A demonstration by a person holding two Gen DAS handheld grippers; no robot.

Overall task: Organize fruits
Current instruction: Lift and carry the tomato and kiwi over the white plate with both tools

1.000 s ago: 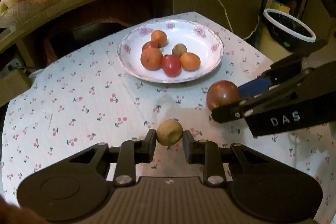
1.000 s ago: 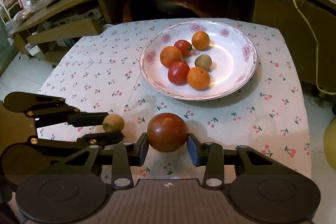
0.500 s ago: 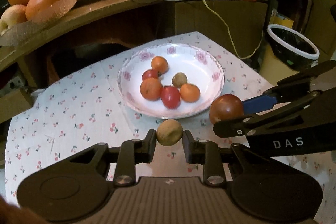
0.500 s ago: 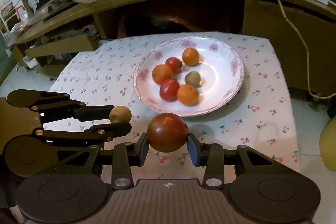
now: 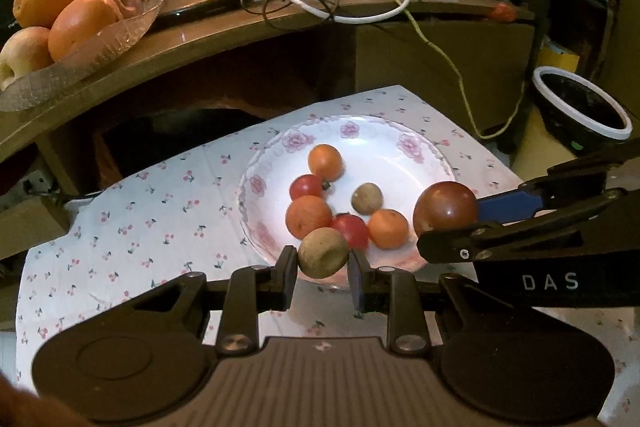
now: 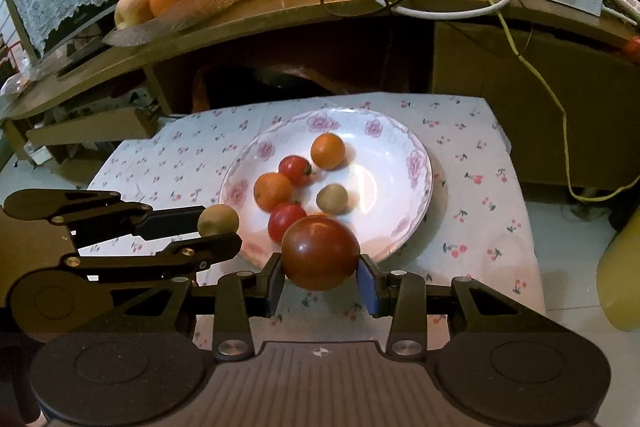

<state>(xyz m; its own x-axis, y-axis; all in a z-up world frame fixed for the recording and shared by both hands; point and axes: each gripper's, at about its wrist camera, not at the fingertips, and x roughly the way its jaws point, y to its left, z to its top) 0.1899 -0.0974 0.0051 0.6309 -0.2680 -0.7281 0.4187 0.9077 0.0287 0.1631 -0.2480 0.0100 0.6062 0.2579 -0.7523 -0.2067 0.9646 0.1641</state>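
Your left gripper (image 5: 323, 259) is clamped on a small brown fruit (image 5: 323, 258), your right gripper (image 6: 320, 254) on a dark red tomato (image 6: 320, 251); the plate (image 5: 372, 131) holds 6: 3 orange, 2 red, 1 brown. Both grippers angle down w/ fruit at the plate's near rim, left beside right. Vs 1 s ago, you've carried both from over the cloth (image 5: 160, 211) up to the plate.
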